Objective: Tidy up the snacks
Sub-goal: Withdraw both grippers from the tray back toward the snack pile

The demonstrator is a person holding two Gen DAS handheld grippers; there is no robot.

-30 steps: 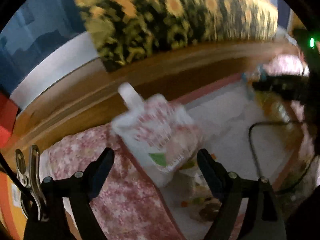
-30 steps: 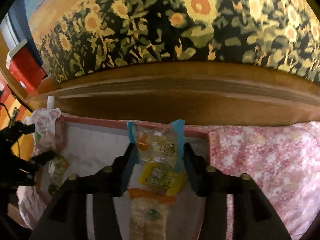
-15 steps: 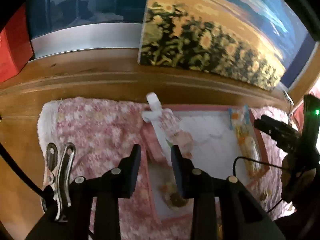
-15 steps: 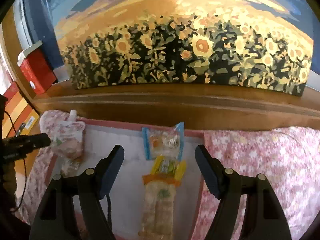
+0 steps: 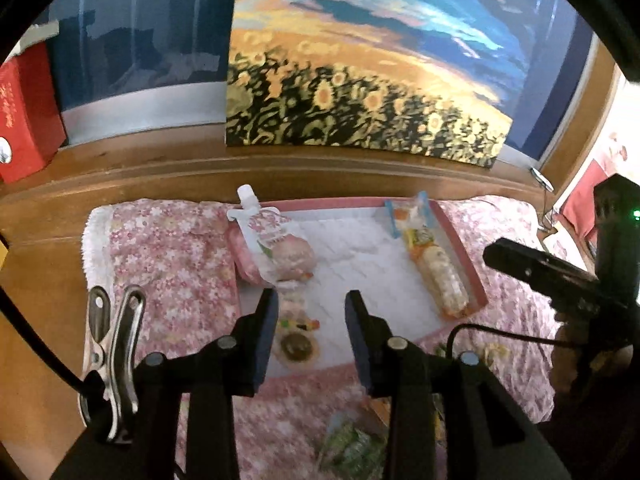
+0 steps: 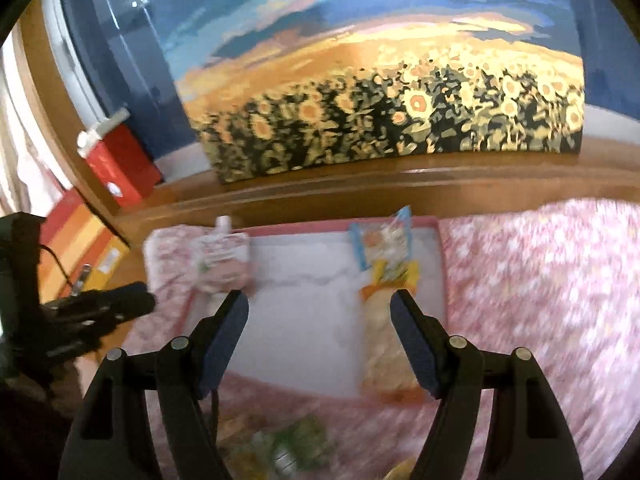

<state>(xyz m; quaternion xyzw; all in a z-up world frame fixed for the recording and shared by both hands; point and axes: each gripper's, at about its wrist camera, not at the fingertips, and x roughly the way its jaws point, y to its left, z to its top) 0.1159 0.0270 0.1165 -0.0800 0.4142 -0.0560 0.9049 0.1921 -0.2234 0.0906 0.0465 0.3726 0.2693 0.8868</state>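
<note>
Tray: a shallow rectangular tray with a pink rim and white padded floor point(image 5: 460, 248) lies on a pink floral cloth point(image 5: 168, 264), its far edge close to a raised wooden ledge point(image 5: 320, 172).
Tray, left side: a white spouted drink pouch with pink print point(image 5: 276, 244) leans over the left rim, spout toward the ledge; nearer along that side lie a small clear packet with coloured bits point(image 5: 298, 322) and a round brownish snack point(image 5: 296, 346).
Tray, right side: three packets lie in a line along the right rim: a blue-edged clear packet point(image 5: 410, 214) farthest, a small yellow packet point(image 5: 420, 240) next, and a long clear pack of pale biscuits with an orange end point(image 5: 442, 280) nearest.
Tray, middle: bare white floor between the two rows.
Outside the tray: a green-printed wrapper point(image 5: 352, 444) lies on the cloth near the tray's near rim.
Left gripper point(image 5: 311, 336): angled down above the tray's near left part; jaws a narrow gap apart and opening, with nothing between them.
Right gripper point(image 6: 319, 332): angled down above the near half of the tray; jaws spread wide, gripping nothing; the biscuit pack lies below, just inside the right finger.
Backdrop: a sunflower-field painting point(image 5: 360, 80) stands on the ledge, a red box point(image 5: 24, 120) to its left.
Room: open cloth lies right of the tray.
</note>
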